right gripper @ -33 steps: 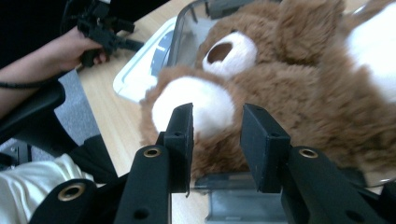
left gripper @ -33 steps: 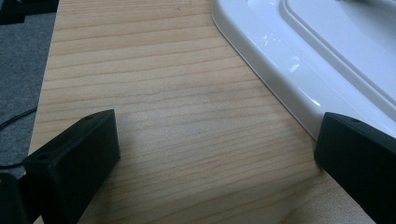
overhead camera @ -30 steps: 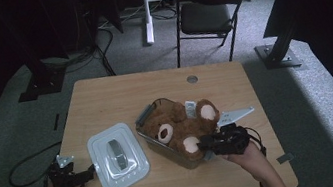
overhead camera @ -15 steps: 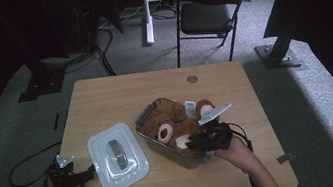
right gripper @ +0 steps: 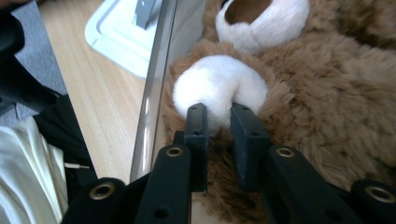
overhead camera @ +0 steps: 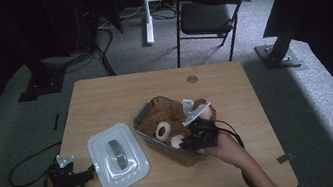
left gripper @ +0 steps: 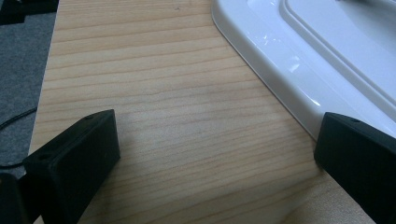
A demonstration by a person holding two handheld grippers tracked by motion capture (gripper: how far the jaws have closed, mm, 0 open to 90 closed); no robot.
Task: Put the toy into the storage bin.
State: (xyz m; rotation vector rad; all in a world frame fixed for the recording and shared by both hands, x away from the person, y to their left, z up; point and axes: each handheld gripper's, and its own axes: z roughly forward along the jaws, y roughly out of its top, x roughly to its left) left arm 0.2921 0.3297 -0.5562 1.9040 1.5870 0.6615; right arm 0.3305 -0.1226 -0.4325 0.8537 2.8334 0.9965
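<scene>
A dim room with grey carpet surrounds a light wooden bench; a folding chair stands beyond its far edge. On the bench sits a metal tin holding a brown bear, with the white lid just left of it. The right gripper reaches over the tin's near wall, its jaws, which have just been closing, apparently pinching a white paw. The left gripper rests wide open over bare wood beside the lid.

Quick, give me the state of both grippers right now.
Left gripper: open, holding nothing, beside the white lid.
Right gripper: jaws have just been closing, now pinched on the teddy bear's white paw in the metal box.
</scene>
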